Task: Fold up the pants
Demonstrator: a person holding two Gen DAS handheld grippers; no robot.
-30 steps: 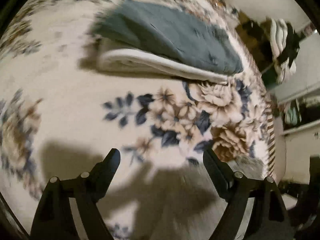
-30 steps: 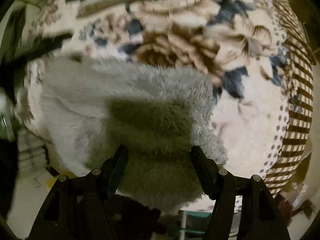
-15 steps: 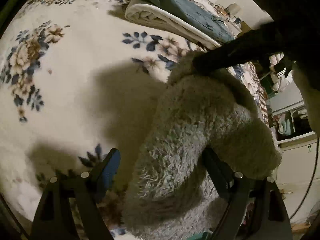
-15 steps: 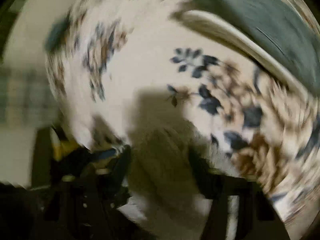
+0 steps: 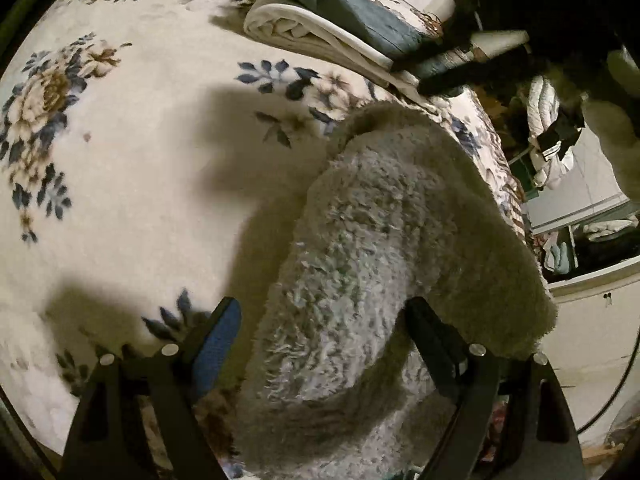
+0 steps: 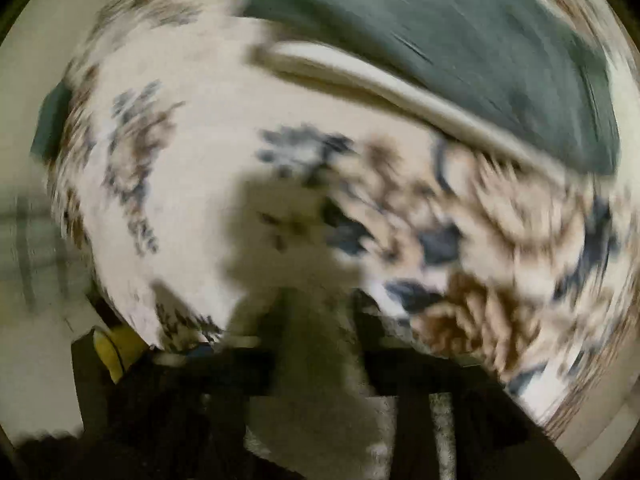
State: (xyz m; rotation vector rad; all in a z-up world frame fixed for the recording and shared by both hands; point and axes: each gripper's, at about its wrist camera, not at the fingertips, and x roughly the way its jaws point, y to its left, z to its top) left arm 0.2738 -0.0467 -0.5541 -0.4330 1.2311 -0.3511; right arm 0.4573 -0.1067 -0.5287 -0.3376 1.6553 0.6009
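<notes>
The left hand-held gripper [image 5: 320, 320] is spreading its fingers wide around a bunched length of fluffy grey pants [image 5: 384, 240], not pinching it. The right hand-held gripper [image 6: 316, 344] is seemingly pinching another part of the pants [image 6: 320, 380], though blur is making this uncertain. The garment is hanging over the floral bed [image 5: 132, 168], near a stack of folded clothes [image 5: 332, 20]. Judging by this, the pants are being brought onto the bed; next, they need spreading flat.

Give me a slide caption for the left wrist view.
Open hand-held gripper straddling fuzzy grey pants on a floral blanket.
</notes>
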